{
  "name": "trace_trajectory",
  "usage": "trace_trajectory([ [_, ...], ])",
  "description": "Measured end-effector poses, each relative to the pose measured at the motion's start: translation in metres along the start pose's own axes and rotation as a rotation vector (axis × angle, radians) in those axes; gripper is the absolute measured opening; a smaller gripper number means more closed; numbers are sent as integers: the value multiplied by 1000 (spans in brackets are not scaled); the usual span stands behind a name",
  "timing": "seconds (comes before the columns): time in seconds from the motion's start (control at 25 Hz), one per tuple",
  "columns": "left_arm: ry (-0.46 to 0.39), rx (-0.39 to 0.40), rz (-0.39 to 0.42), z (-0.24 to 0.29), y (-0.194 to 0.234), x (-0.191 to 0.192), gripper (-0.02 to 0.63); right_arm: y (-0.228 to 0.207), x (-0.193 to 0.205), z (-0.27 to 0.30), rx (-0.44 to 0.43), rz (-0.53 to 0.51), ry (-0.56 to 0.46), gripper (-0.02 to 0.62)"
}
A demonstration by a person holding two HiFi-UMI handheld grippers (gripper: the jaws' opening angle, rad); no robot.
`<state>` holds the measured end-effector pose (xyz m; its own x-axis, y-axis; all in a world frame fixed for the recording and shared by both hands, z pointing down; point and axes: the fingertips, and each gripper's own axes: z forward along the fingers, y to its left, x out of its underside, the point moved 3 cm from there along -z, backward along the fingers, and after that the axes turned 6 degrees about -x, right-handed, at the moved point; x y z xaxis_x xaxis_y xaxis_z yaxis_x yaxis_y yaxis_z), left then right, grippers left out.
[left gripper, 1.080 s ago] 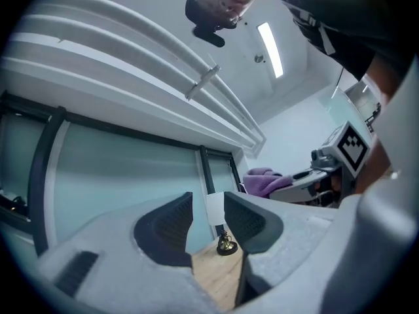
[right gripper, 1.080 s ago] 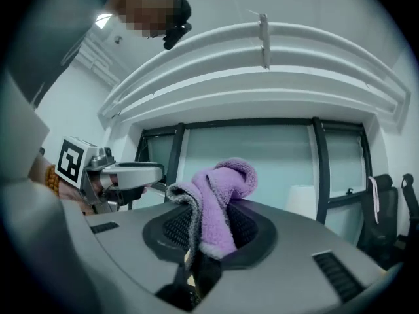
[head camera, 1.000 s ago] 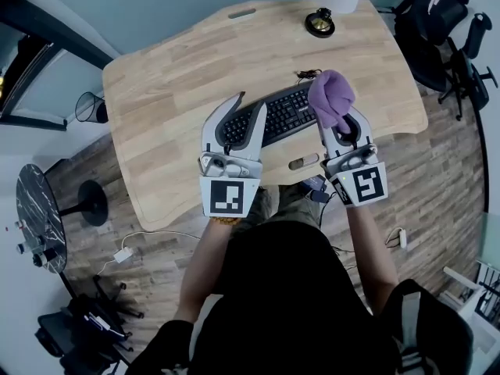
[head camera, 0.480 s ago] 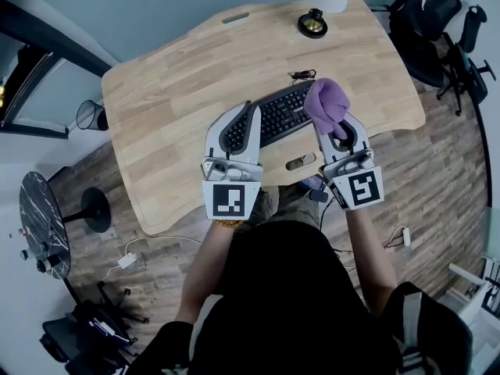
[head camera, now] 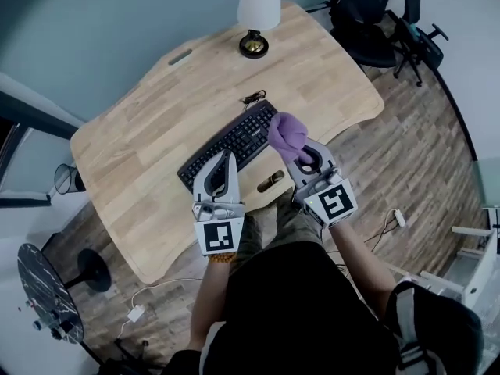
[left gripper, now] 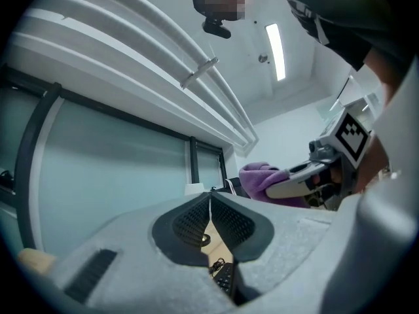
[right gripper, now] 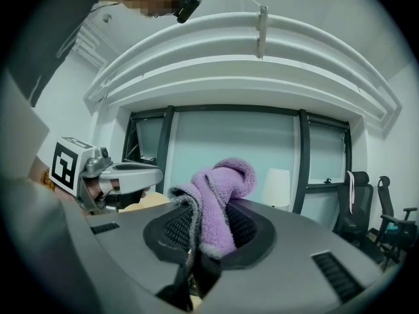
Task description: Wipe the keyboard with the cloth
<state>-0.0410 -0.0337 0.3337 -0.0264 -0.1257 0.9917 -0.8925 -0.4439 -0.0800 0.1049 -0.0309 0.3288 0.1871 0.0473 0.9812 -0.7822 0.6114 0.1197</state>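
My left claw (head camera: pixel 226 159) had just closed, empty, by the keyboard (head camera: pixel 241 137); my right claw (head camera: pixel 301 153) was clamped on the purple cloth (head camera: pixel 286 130).

Left gripper (head camera: pixel 227 157) closed, right gripper (head camera: pixel 299 155) clamped, seemingly level.

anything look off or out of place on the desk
Nothing stands out. The keyboard lies roughly parallel to the desk edge, the lamp stands upright, nothing spilled; only a cable sits bunched behind the keyboard.
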Motion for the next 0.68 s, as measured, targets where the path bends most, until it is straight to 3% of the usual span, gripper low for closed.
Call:
trace_trajectory([
  [0.16, -3, 28, 121, -2, -21, -23, 25, -10, -6, -15, -24, 22, -13, 71],
  [0.4, -22, -2, 165, 10, -49, -43, 25, -24, -18, -27, -81, 15, -79, 71],
  [0.68, 12, 43, 208, 23, -139, -51, 23, -60, -1, -97, -88, 49, -102, 71],
])
